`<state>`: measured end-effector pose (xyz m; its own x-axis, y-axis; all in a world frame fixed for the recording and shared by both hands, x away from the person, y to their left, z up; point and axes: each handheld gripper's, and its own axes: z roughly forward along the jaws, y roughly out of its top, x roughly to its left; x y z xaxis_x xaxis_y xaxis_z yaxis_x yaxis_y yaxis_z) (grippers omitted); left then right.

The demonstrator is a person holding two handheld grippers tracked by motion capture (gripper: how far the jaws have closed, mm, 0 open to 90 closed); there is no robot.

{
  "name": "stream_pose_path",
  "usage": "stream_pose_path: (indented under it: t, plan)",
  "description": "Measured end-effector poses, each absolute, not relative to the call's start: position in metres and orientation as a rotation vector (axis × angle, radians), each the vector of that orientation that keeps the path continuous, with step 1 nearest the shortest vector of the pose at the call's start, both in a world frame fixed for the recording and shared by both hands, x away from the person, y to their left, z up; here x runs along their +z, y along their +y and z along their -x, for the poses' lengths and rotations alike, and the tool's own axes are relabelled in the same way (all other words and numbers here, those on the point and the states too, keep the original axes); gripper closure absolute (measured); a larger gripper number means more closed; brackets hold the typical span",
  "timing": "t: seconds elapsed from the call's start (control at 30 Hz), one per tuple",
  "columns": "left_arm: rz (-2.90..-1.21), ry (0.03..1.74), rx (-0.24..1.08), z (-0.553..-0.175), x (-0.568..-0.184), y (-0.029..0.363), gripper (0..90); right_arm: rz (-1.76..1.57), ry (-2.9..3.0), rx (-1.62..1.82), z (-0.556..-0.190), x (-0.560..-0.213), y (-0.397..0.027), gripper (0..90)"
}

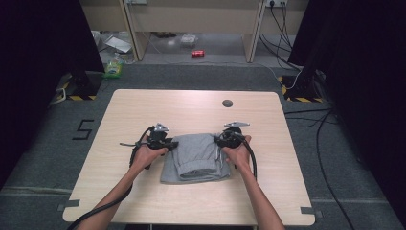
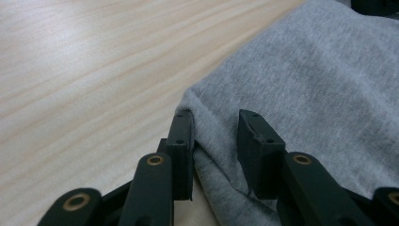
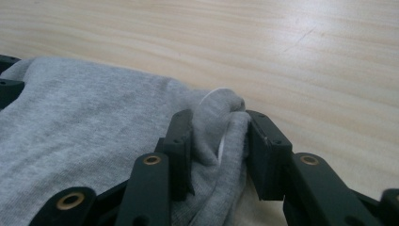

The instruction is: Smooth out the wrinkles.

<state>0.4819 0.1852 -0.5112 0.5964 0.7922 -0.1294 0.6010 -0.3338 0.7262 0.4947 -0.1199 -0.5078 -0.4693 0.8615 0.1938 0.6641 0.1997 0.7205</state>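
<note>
On the wooden table [image 1: 143, 201] | folded grey garment [image 1: 196, 158] lies flat | left gripper [image 2: 216, 141] clamps its left corner | right gripper [image 3: 219, 141] clamps bunched right corner.

Heather-grey garment [image 1: 196, 157]; pale wood-grain table [image 1: 143, 110]; black jaws with brass rivets

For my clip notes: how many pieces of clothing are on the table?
1. A folded grey garment lies near the middle of the table, between the left gripper and right gripper. Anything folded inside stays hidden.
</note>
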Motion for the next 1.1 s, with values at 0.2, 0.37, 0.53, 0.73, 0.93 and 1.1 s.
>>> stream_pose_path:
  t: [0.2,0.37,0.53,0.73,0.93,1.1]
  plan:
    - [-2.054,1.122,0.324,-0.494,-0.511,0.184,65.9,-1.462,2.207,1.117,-0.507,-0.508,-0.118,63.7]
    - [-2.046,1.136,0.333,-0.503,-0.511,0.183,65.7,-1.465,2.197,1.115,-0.516,-0.508,-0.118,63.1]
    - [-2.045,1.138,0.33,-0.506,-0.511,0.184,65.4,-1.488,2.194,1.108,-0.52,-0.507,-0.12,55.6]
    - [-2.048,1.133,0.326,-0.506,-0.511,0.185,64.5,-1.565,2.115,1.179,-0.517,-0.499,-0.135,44.5]
    - [-2.04,1.139,0.329,-0.506,-0.511,0.186,61.5,-1.644,2.074,1.216,-0.514,-0.503,-0.149,42.4]
    - [-2.05,1.153,0.326,-0.507,-0.51,0.186,56.0,-1.619,2.07,1.247,-0.508,-0.496,-0.148,41.5]
